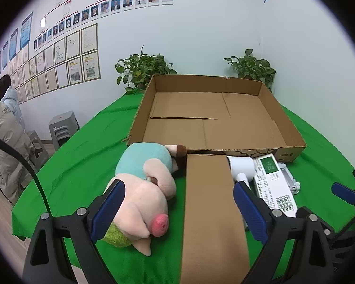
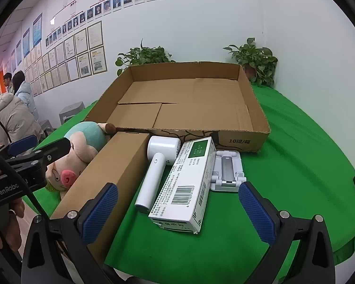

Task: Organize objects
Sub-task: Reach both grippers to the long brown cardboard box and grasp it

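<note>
A plush pig in a teal top lies on the green tablecloth, beside a long brown carton. Right of the carton lie a white handheld device, a white and green box and a white phone stand. Behind them stands a large, shallow open cardboard box with nothing in it. My left gripper hovers open over the pig and the carton, touching neither. My right gripper is open just in front of the white and green box, holding nothing.
Two potted plants stand against the back wall behind the big box. People in puffy jackets and grey stools are off the table's left side. The table edge curves close below the grippers.
</note>
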The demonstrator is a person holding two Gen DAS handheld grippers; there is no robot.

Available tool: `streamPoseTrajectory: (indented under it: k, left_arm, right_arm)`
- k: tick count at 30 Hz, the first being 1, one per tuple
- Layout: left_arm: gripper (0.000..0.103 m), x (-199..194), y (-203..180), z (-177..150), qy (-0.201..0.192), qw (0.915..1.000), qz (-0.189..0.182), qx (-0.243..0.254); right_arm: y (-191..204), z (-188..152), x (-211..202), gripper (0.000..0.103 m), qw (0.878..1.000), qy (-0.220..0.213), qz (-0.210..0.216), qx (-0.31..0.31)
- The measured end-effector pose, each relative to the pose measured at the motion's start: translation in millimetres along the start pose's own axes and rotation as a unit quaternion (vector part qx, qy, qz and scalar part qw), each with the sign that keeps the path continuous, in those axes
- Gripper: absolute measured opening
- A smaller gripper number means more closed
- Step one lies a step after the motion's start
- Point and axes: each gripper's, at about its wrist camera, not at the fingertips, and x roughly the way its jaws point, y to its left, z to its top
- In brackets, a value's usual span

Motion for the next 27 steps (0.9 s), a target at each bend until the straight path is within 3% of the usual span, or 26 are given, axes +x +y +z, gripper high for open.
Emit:
streamPoseTrajectory:
  k: [8, 11, 15, 22, 27]
  left_arm:
    - [0.093, 1.0, 14.8, -6.2, 0.021, 0.9982, -0.047, -0.032]
    - [0.093, 1.4, 12.6, -7.0, 0.020, 0.9986, -0.039, -0.028]
    - [0.093, 6.4, 10.1, -7.6, 0.032, 0.9973, -0.058, -0.032]
    - [0.093, 16.7, 7.9, -13.0, 0.063, 0.9932, -0.094, -0.028]
    - [0.093, 24.5, 12.7, -18.2, 0.094, 0.9844, -0.146, -0.031]
  right_arm:
    - [10.0, -7.2, -4.1, 0.103, 1.000, 0.018, -0.012, -0.005]
    - [11.9, -7.3, -5.2, 0.103, 1.000, 0.016, -0.005, -0.010]
    - [10.9, -8.6, 0.1, 0.103, 1.000, 0.023, 0.003, -0.016]
    - [2.9, -11.1, 14.0, 0.103, 0.999, 0.024, 0.044, -0.006]
    - [2.2, -17.5, 24.7, 0.103, 0.996, 0.023, 0.088, -0.004]
